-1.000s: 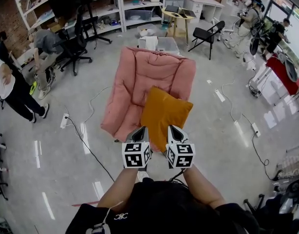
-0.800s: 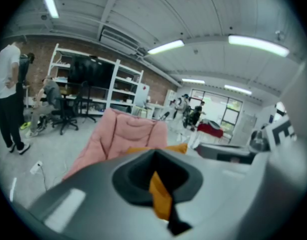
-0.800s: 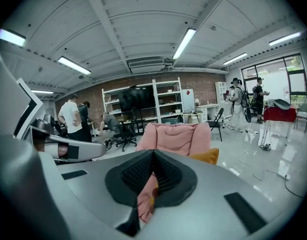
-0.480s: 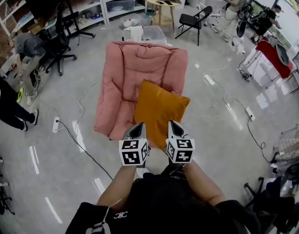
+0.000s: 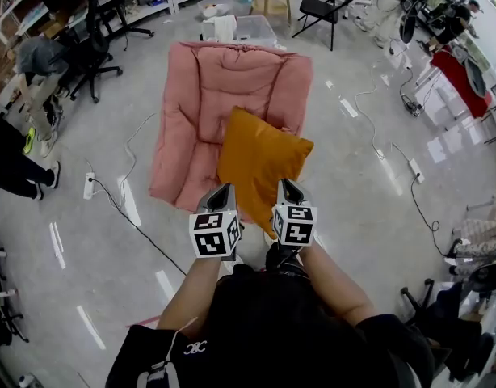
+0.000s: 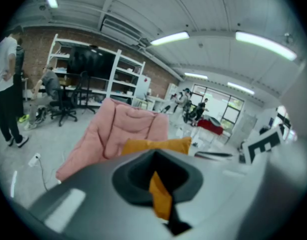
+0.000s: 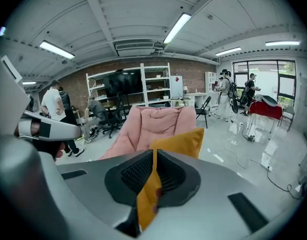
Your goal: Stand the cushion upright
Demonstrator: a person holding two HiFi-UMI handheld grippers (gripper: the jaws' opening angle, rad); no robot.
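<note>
Being gripped along its near edge by both tongs, the orange cushion is held out ahead of them, over the front right part of a pink chair that lies on the grey floor. The left tongs are closed tight on a fold of the cushion's fabric, which is seen squeezed between the pads in the left gripper view. The right tongs are likewise clamped on a strip of the same fabric at the other near corner. The two tongs are held side by side, a little apart, and both are aimed forward and somewhat downward. From each gripper view the cushion's far edge is seen rising above the jaw tips, with the chair's back just behind it. Whether the cushion is touching the chair's seat cannot be told. A cable is laid across the floor to the left of the left tongs. Far beyond the tongs, past the chair, a black folding chair and white shelves are seen, and people are standing well off to the left.
</note>
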